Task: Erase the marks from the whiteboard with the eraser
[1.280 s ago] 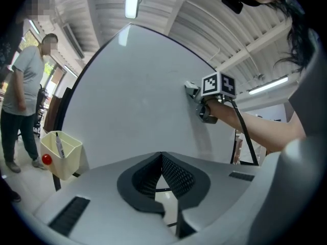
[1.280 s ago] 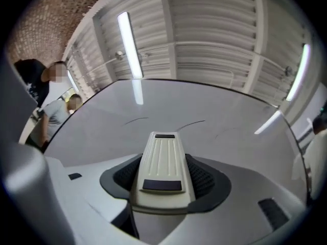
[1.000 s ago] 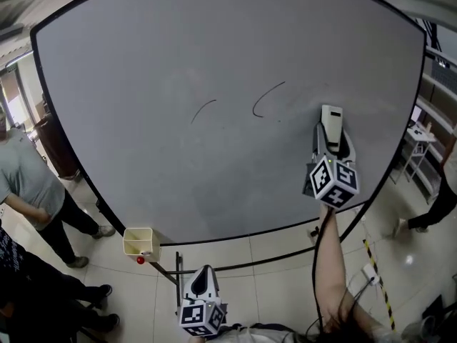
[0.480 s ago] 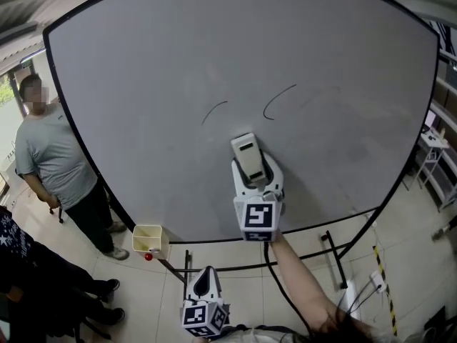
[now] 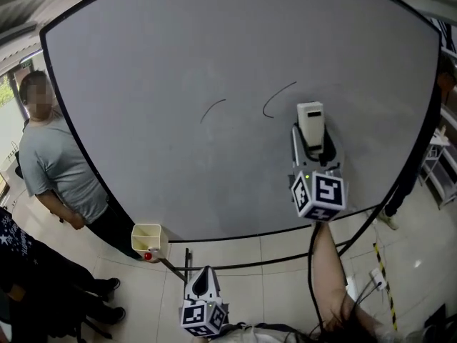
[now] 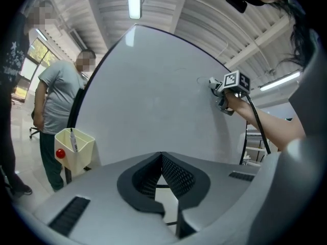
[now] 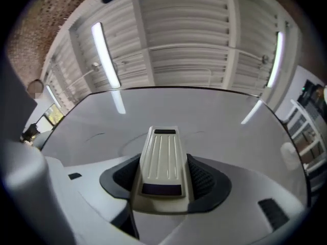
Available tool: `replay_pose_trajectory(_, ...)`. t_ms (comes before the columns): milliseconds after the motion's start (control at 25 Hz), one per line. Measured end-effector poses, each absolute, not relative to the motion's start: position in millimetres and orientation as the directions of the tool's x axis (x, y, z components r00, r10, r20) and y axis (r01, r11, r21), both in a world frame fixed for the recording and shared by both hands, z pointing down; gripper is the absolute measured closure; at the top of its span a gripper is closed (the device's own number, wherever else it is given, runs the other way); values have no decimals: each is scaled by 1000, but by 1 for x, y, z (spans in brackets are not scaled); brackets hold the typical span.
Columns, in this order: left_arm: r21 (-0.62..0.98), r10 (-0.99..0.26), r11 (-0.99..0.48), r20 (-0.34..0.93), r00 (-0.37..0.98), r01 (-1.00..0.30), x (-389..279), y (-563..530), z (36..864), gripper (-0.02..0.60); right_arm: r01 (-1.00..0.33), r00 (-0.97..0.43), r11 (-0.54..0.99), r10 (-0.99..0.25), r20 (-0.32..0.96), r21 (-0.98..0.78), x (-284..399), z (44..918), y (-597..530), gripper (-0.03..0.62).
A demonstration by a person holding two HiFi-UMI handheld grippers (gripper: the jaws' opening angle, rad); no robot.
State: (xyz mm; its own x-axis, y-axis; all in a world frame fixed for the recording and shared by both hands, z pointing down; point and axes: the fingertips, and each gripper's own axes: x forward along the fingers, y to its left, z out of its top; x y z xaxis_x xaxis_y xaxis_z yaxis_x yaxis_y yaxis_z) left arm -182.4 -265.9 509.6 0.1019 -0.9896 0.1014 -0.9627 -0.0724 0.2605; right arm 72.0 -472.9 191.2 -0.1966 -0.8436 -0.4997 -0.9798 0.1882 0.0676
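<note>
The large whiteboard [image 5: 164,48] carries two thin curved marks, one at left [image 5: 212,109] and one at right [image 5: 277,97]. My right gripper [image 5: 311,140] is shut on the cream eraser [image 5: 310,122], which lies against the board just right of and slightly below the right mark. In the right gripper view the eraser [image 7: 162,160] sits between the dark pads, pointing at the board. My left gripper [image 5: 204,279] hangs low below the board's bottom edge; its pads [image 6: 173,173] meet at the tip with nothing between them.
A cream pen box [image 5: 146,240] with a marker and a red ball hangs at the board's lower left corner. The board's stand bars [image 5: 235,266] cross the tiled floor below. People stand at the left [image 5: 57,170]; another person is at the right edge [image 5: 414,170].
My right gripper with the eraser swept from the right of the board down to the lower middle, then back up right beside the right mark. Both marks remain. The left gripper stayed put.
</note>
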Motion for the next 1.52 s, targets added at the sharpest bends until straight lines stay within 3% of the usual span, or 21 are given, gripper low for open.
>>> replay_pose_trajectory(160,253,-985,-107,101,137,-961,-173,-272,510,598,-999,-18,35,-884,-468,-28,168,180,-498,316)
replay_pose_trajectory(280,249,-981,-137,99,165,-959,-164,-277,510,598,-1000,7,6,-905,-425,-29,171,187,-509,316)
replay_pose_trajectory(480,251,-981,-140,93,168,-958,-159,-274,509,598,-998,-62,58,-898,-435,23,92,203,-502,316)
replay_pose_trajectory(720,266,-989,-84,92,112,-960,-173,-269,509,598,-926,-338,235,-866,-368,297,-72,228,-478,316)
replay_pose_trajectory(880,270,-991,-74,89,102,-960,-176,-271,507,598,-869,-453,337,-836,-309,363,-111,239,-471,316)
replay_pose_trajectory(1000,278,-990,-72,96,103,-958,-175,-269,512,598,-914,-388,304,-849,-358,268,-57,218,-467,318)
replay_pose_trajectory(1160,283,-988,-81,103,115,-956,-167,-271,514,598,-983,-181,171,-884,-431,62,85,185,-495,318)
replay_pose_trajectory(1280,281,-987,-98,98,130,-955,-161,-275,512,598,-993,-37,79,-909,-414,-85,174,171,-509,318)
replay_pose_trajectory(1520,279,-985,-115,94,147,-953,-153,-272,514,598,-994,-2,44,-929,-369,-105,175,175,-512,316)
